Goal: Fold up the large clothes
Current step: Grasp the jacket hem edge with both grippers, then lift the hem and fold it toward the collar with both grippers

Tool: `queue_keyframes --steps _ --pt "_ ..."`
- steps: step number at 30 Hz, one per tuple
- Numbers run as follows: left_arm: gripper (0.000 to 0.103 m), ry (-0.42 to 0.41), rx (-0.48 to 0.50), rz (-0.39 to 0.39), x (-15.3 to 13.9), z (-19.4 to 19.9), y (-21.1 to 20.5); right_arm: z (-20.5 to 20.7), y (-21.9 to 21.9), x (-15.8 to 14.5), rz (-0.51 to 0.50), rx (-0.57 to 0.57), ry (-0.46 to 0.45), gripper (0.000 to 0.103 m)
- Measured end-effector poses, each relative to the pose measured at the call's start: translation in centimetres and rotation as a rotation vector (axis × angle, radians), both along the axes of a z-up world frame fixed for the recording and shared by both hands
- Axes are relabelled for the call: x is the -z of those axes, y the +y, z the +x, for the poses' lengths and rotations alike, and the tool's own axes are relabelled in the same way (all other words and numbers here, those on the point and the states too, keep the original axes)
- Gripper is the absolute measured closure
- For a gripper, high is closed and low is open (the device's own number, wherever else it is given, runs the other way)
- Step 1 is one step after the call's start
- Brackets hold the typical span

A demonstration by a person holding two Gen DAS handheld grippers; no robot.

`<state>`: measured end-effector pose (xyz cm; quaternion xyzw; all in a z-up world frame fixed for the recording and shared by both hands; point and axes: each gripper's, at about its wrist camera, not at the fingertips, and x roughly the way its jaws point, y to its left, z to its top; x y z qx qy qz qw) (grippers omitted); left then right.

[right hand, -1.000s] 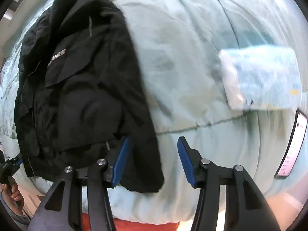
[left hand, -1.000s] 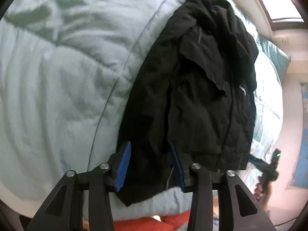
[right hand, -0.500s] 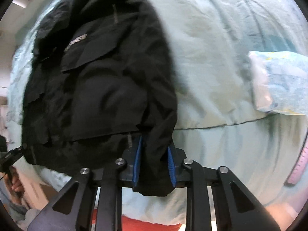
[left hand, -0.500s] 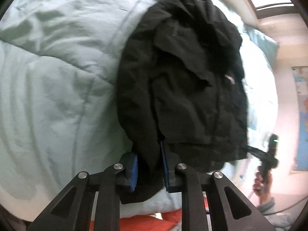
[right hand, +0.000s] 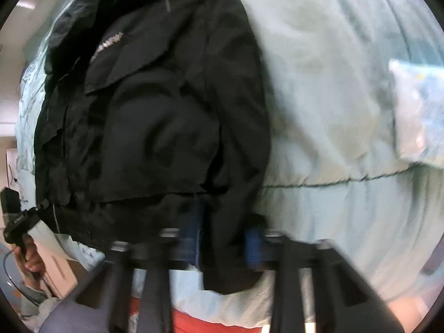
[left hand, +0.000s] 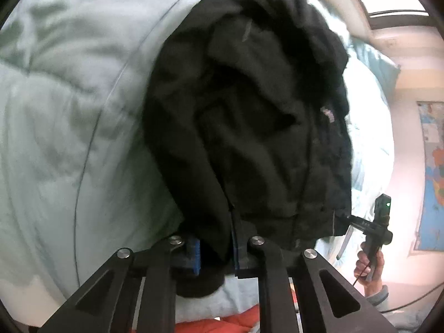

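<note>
A large black jacket (left hand: pixel 249 116) lies lengthwise on a pale blue-green duvet (left hand: pixel 69 111). My left gripper (left hand: pixel 215 249) is shut on the jacket's near hem at its left side, fabric bunched between the blue pads. In the right wrist view the jacket (right hand: pixel 155 105) fills the left half. My right gripper (right hand: pixel 224 245) is shut on the hem at the jacket's right side; the view is motion-blurred. The right gripper also shows in the left wrist view (left hand: pixel 374 227), held by a hand at the jacket's far corner.
A light patterned pillow (right hand: pixel 419 111) lies on the duvet (right hand: pixel 333 97) at the right. Red bedding (left hand: pixel 222 324) shows below the bed edge. A wall with a map poster (left hand: pixel 434 177) is at the right, a window above it.
Both grippers went from open at the hem to shut on it. The jacket's near end has bunched and risen toward the cameras, and the right wrist view has blurred with motion.
</note>
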<state>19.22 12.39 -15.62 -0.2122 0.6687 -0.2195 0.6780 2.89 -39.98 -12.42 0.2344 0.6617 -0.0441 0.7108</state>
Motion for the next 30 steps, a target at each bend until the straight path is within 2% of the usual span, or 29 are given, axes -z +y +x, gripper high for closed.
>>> queue_keyframes --steps 4,8,13,15,16,20,23,25,27,30 --pt "0.089 -0.072 0.002 -0.036 -3.0 1.4 -0.8 0.3 0.0 -2.1 -0.007 0.003 -0.065 0.085" --pt "0.089 -0.151 -0.031 -0.114 -6.3 3.6 -1.7 1.3 0.0 -3.9 0.033 0.033 -0.134 0.087" --pt "0.089 -0.266 0.028 -0.136 -9.5 5.9 -3.9 3.6 -0.7 -6.8 0.113 0.001 -0.254 0.088" --pt "0.089 -0.271 0.017 -0.128 -10.5 7.6 -4.8 4.6 -1.4 -7.2 0.188 0.064 -0.264 0.088" --pt "0.089 -0.3 0.024 -0.139 -11.7 8.0 -5.2 5.4 -2.0 -7.9 0.246 0.096 -0.285 0.088" --pt "0.089 -0.409 0.069 -0.108 -16.7 10.1 -5.5 9.0 -2.5 -12.5 0.208 0.066 -0.355 0.088" --pt "0.089 -0.451 -0.031 -0.183 -19.1 13.1 -3.6 11.5 -3.5 -16.2 0.202 0.076 -0.451 0.088" --pt "0.089 -0.456 -0.1 -0.22 -19.4 15.3 -2.7 13.6 -4.3 -17.6 0.193 0.083 -0.5 0.088" --pt "0.089 -0.458 -0.146 -0.225 -19.0 18.0 -2.5 16.6 -5.1 -18.3 0.182 0.094 -0.523 0.088" --pt "0.088 -0.473 -0.167 -0.193 -18.6 21.8 -3.2 21.4 -6.3 -18.8 0.153 0.097 -0.544 0.088"
